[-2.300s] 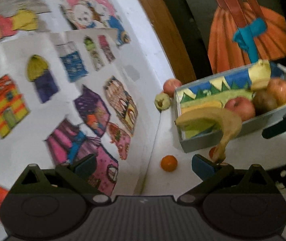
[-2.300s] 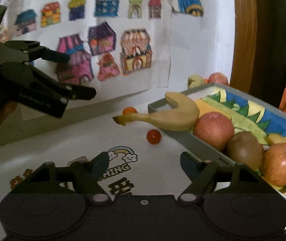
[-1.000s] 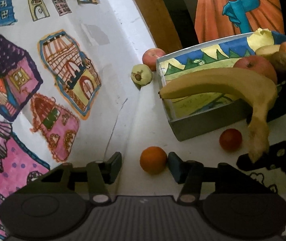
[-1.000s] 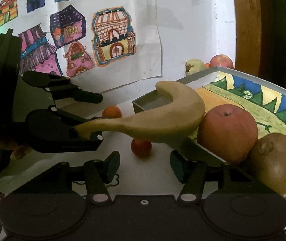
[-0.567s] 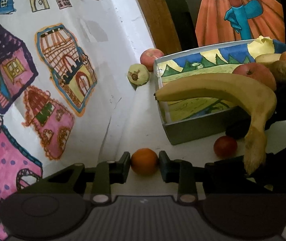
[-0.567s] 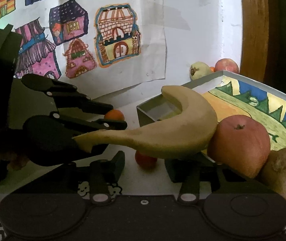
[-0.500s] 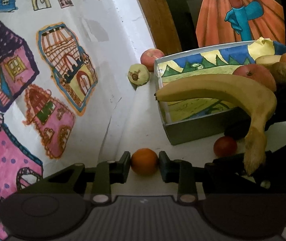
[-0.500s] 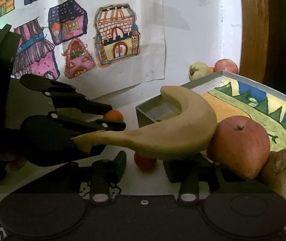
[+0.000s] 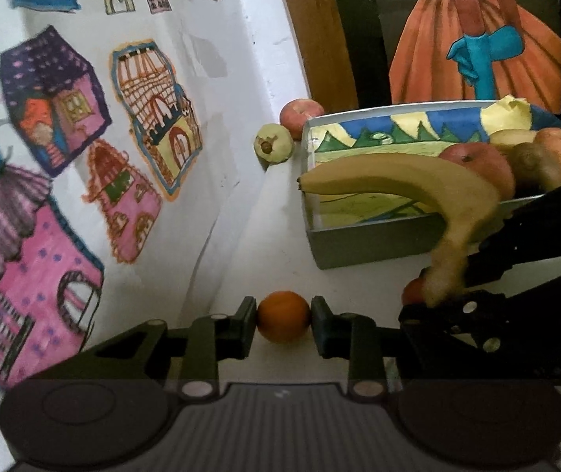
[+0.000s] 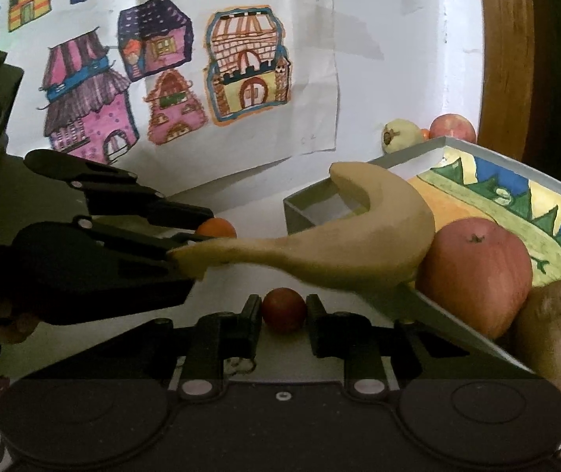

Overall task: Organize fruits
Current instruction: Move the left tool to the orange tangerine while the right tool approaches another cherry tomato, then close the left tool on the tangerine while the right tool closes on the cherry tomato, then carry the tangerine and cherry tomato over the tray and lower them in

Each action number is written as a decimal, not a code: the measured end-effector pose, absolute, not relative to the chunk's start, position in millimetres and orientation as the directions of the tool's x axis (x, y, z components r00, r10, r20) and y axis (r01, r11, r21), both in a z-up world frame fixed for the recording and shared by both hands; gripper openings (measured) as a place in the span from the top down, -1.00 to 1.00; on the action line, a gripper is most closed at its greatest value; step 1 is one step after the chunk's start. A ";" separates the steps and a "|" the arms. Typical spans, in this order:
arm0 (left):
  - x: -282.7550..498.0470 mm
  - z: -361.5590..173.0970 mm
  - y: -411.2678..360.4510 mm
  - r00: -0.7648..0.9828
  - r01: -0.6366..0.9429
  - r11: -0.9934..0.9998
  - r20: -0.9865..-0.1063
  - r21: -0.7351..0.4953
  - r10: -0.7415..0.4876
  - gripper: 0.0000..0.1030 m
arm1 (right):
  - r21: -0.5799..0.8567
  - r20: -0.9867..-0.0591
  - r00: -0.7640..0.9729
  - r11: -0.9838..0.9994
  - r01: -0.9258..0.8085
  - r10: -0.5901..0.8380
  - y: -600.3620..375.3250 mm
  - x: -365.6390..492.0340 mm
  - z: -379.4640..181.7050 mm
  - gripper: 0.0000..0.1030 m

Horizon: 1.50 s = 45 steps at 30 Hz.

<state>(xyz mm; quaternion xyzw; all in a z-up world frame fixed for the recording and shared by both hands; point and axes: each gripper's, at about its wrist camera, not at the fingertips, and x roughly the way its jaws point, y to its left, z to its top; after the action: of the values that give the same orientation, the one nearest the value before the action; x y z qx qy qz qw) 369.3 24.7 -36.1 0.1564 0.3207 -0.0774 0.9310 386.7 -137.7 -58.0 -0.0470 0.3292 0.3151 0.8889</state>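
A small orange (image 9: 283, 316) sits on the white table, and my left gripper (image 9: 283, 325) is shut on it, one pad on each side. My right gripper (image 10: 283, 320) is shut on a small red tomato (image 10: 283, 308) beside the grey box (image 10: 308, 212). A banana (image 10: 359, 251) lies over the box's near corner, its stem reaching above the left gripper's fingers (image 10: 142, 212). In the left wrist view the right gripper's fingers (image 9: 516, 275) come in from the right under the banana (image 9: 418, 181). Red apples (image 10: 477, 275) and a kiwi (image 10: 555, 326) lie in the box.
A pale green fruit (image 9: 274, 143) and a red apple (image 9: 300, 112) lie behind the box (image 9: 359, 236) by the wall. Children's house drawings (image 10: 241, 67) cover the wall on the left. A wooden frame (image 9: 311, 27) stands at the back.
Both grippers have come forward and low to the table. The left one has closed on the orange, the right one on the tomato. The banana and box have stayed put.
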 end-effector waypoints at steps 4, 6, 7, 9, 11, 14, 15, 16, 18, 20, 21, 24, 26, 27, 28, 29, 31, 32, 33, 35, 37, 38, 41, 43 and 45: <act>350.2 -30.8 21.2 0.781 0.261 0.938 -0.621 0.228 -0.066 0.37 | 0.126 -0.619 0.577 0.793 -0.597 0.533 -143.6 375.0 -55.4 0.50; 339.2 -28.9 18.8 0.779 0.268 0.936 -0.623 0.226 -0.073 0.37 | 0.126 -0.622 0.574 0.792 -0.598 0.533 -146.7 369.2 -53.8 0.50; 335.0 -27.9 17.9 0.779 0.270 0.936 -0.623 0.225 -0.075 0.37 | 0.125 -0.623 0.573 0.791 -0.598 0.532 -148.4 365.9 -53.2 0.50; 324.7 -25.8 16.3 0.778 0.273 0.936 -0.623 0.221 -0.080 0.37 | 0.123 -0.626 0.573 0.792 -0.598 0.529 -151.9 358.8 -51.3 0.50; 314.6 -23.3 14.6 0.778 0.275 0.937 -0.623 0.216 -0.085 0.37 | 0.122 -0.626 0.573 0.792 -0.598 0.529 -155.8 351.1 -48.3 0.50; 297.4 -19.4 10.3 0.778 0.283 0.935 -0.622 0.212 -0.094 0.37 | 0.130 -0.619 0.573 0.790 -0.600 0.537 -163.6 336.9 -42.5 0.50; 291.9 -18.0 8.2 0.778 0.287 0.934 -0.620 0.215 -0.096 0.37 | 0.132 -0.618 0.574 0.790 -0.598 0.538 -166.0 332.2 -40.8 0.50; 288.8 -17.1 5.5 0.779 0.290 0.932 -0.619 0.216 -0.099 0.37 | 0.133 -0.616 0.575 0.790 -0.598 0.539 -168.7 327.8 -39.1 0.50; 279.4 -13.5 1.0 0.782 0.294 0.931 -0.614 0.215 -0.105 0.37 | 0.133 -0.612 0.577 0.790 -0.599 0.541 -172.6 320.5 -35.6 0.50; 271.3 -9.6 -4.1 0.785 0.299 0.930 -0.609 0.213 -0.113 0.37 | 0.131 -0.606 0.584 0.792 -0.596 0.540 -178.0 312.6 -32.0 0.50; 267.7 -7.6 -7.1 0.787 0.302 0.929 -0.605 0.215 -0.116 0.37 | 0.133 -0.603 0.587 0.793 -0.594 0.540 -181.0 309.2 -30.1 0.50; 259.7 -1.6 -15.4 0.793 0.312 0.925 -0.595 0.218 -0.127 0.37 | 0.135 -0.591 0.599 0.798 -0.587 0.540 -191.3 300.5 -24.4 0.50; 255.6 2.3 -21.5 0.797 0.316 0.923 -0.588 0.218 -0.134 0.37 | 0.132 -0.582 0.609 0.802 -0.582 0.538 -198.8 295.6 -20.6 0.50; 254.0 4.4 -24.6 0.800 0.319 0.922 -0.585 0.218 -0.138 0.37 | 0.131 -0.578 0.615 0.804 -0.580 0.537 -202.3 293.8 -18.7 0.50; 252.6 6.4 -27.8 0.802 0.319 0.922 -0.581 0.218 -0.140 0.37 | 0.130 -0.573 0.621 0.807 -0.577 0.536 -206.0 292.0 -16.8 0.50; 250.3 8.8 -31.4 0.804 0.322 0.922 -0.576 0.214 -0.147 0.37 | 0.129 -0.567 0.627 0.810 -0.572 0.534 -210.3 290.5 -14.9 0.50; 248.6 13.3 -35.3 0.801 0.333 0.924 -0.573 0.185 -0.174 0.37 | 0.129 -0.556 0.640 0.815 -0.564 0.531 -219.4 287.1 -11.7 0.50; 247.9 15.0 -36.7 0.799 0.337 0.927 -0.571 0.166 -0.188 0.37 | 0.129 -0.550 0.646 0.818 -0.561 0.530 -223.8 285.8 -10.6 0.50; 247.3 16.8 -38.3 0.799 0.340 0.928 -0.567 0.150 -0.201 0.37 | 0.131 -0.545 0.651 0.821 -0.556 0.528 -227.8 284.7 -10.0 0.50; 246.5 19.7 -42.6 0.804 0.339 0.931 -0.555 0.137 -0.212 0.37 | 0.132 -0.534 0.663 0.827 -0.546 0.524 -237.1 282.0 -9.0 0.50; 246.6 23.0 -48.7 0.810 0.338 0.932 -0.546 0.132 -0.216 0.37 | 0.135 -0.525 0.674 0.833 -0.536 0.519 -245.1 280.9 -8.3 0.50; 247.9 24.9 -51.3 0.814 0.336 0.933 -0.540 0.131 -0.217 0.37 | 0.136 -0.519 0.681 0.836 -0.531 0.516 -249.6 280.7 -7.9 0.50; 255.4 30.9 -60.6 0.829 0.323 0.938 -0.516 0.126 -0.216 0.37 | 0.134 -0.500 0.704 0.848 -0.512 0.504 -262.7 281.8 -7.1 0.50; 261.9 33.9 -68.0 0.845 0.310 0.943 -0.490 0.122 -0.214 0.37 | 0.140 -0.492 0.718 0.859 -0.492 0.492 -271.6 286.8 -7.8 0.50; 270.9 35.4 -75.0 0.861 0.296 0.949 -0.460 0.106 -0.218 0.37 | 0.139 -0.487 0.733 0.870 -0.472 0.475 -279.1 293.6 -9.2 0.50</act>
<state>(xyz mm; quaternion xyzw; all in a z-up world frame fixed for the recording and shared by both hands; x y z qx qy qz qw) 270.9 -75.0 35.4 0.0868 0.2271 -0.1338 0.9607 293.6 -279.1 -9.2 0.0028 0.2622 0.2546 0.9308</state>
